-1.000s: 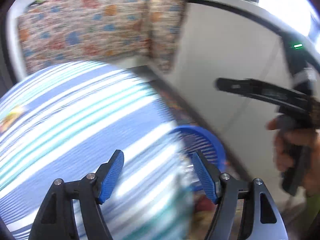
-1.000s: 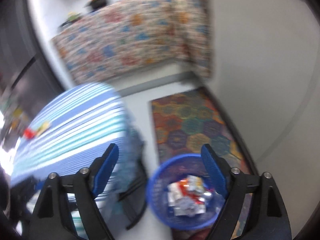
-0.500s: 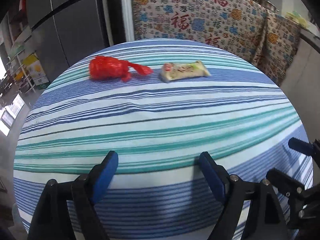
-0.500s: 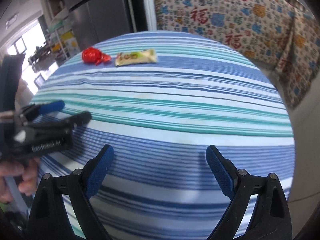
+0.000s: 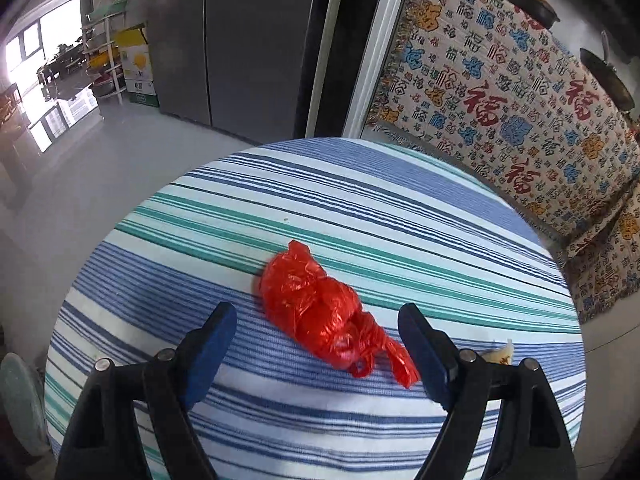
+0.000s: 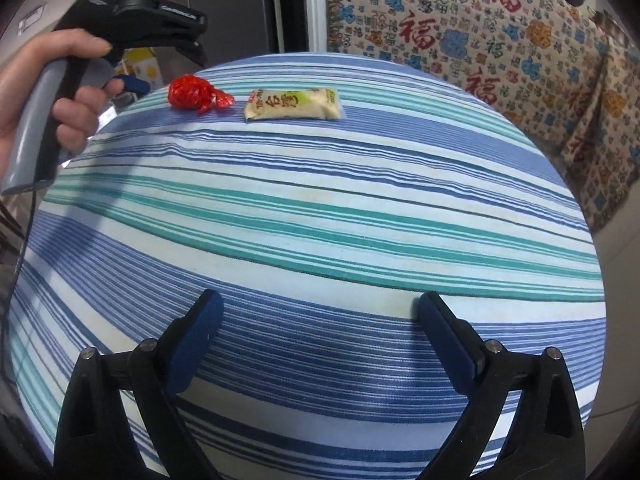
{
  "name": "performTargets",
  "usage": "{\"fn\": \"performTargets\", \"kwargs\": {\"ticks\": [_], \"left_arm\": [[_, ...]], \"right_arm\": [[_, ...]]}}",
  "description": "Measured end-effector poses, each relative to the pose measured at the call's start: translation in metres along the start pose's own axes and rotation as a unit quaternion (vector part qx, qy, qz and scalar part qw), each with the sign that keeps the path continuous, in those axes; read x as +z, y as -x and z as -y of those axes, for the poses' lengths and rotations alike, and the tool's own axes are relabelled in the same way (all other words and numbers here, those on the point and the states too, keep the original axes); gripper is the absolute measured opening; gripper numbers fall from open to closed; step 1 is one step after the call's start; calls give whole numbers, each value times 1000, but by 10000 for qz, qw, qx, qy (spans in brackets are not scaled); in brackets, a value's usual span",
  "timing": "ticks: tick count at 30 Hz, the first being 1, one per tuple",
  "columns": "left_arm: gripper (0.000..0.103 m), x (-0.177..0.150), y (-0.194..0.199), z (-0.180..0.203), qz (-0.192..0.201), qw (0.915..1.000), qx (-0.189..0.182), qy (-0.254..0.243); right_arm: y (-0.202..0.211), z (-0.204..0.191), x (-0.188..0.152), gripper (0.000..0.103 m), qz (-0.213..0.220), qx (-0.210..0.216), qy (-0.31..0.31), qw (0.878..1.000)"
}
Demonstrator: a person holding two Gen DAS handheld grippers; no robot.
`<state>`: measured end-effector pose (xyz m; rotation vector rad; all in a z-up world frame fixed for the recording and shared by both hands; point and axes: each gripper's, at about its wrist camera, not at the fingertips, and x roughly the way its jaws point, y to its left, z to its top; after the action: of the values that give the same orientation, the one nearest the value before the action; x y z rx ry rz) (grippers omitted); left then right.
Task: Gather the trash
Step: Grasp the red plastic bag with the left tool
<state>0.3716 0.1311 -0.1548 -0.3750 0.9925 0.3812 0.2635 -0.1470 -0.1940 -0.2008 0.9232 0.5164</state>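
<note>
Crumpled red plastic bag [image 5: 320, 312] lies on the round striped blue and green tablecloth [image 5: 360, 208], between the spread fingers of the left gripper [image 5: 318, 344], not touching them. Beside it lies a pale snack packet [image 6: 292, 105]. The right gripper [image 6: 320, 332] hangs wide apart, holding nothing.

Left hand-held gripper [image 5: 316, 340] now close over red bag [image 5: 320, 308], fingers astride.
</note>
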Motion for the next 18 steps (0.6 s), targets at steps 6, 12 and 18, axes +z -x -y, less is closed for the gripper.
{"fn": "performTargets", "kwargs": {"ticks": [6,12,18], "left_arm": [[66,-19,-26,2,50,9998,146,-124],[41,-62,3,-9,386,9891,-350,-1380],[46,-118,37,-27,214,9694,-828,-2300]], "right_arm": [[3,1,-1,99,23,92,-63,9999],[4,3,-1,99,28,70,-116,9999],[2,5,1,99,27,-50,-228,9997]]}}
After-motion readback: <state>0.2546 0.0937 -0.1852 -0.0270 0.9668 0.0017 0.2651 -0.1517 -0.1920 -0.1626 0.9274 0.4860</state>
